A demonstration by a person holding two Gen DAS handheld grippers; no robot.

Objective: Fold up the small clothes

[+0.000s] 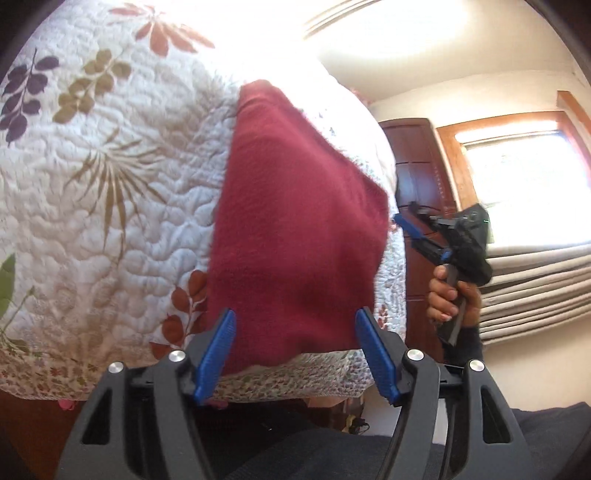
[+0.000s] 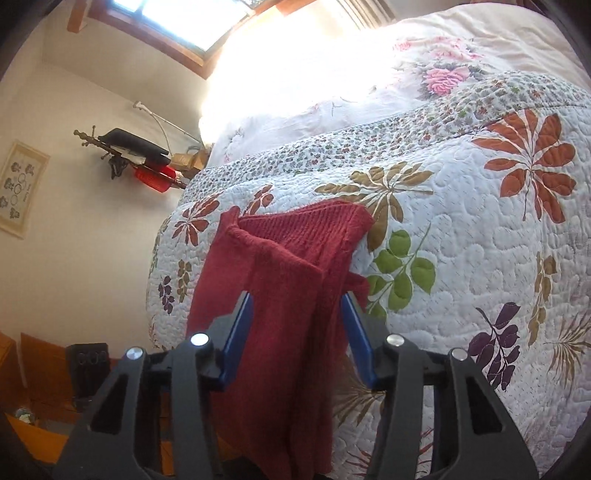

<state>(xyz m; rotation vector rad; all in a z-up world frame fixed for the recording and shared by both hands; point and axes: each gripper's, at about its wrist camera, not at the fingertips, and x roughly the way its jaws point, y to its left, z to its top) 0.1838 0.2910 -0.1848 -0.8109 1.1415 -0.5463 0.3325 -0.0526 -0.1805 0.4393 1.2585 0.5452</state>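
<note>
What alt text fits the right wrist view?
A red knit garment lies on a floral quilt, hanging over the bed's edge, with the open right gripper straddling it. A window and wall shelf show behind.

Both grippers, left gripper [image 1: 295,350] and right gripper [image 2: 297,338], have black plastic arms, silver round screws and ribbed blue pads; beside the right gripper's handle, a dark sleeve [image 1: 467,341]

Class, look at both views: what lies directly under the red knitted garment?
The red knitted garment lies on a white quilted bedspread printed with leaves. The quilt shows all around it; the part beneath is covered, so nothing there can be seen.
</note>
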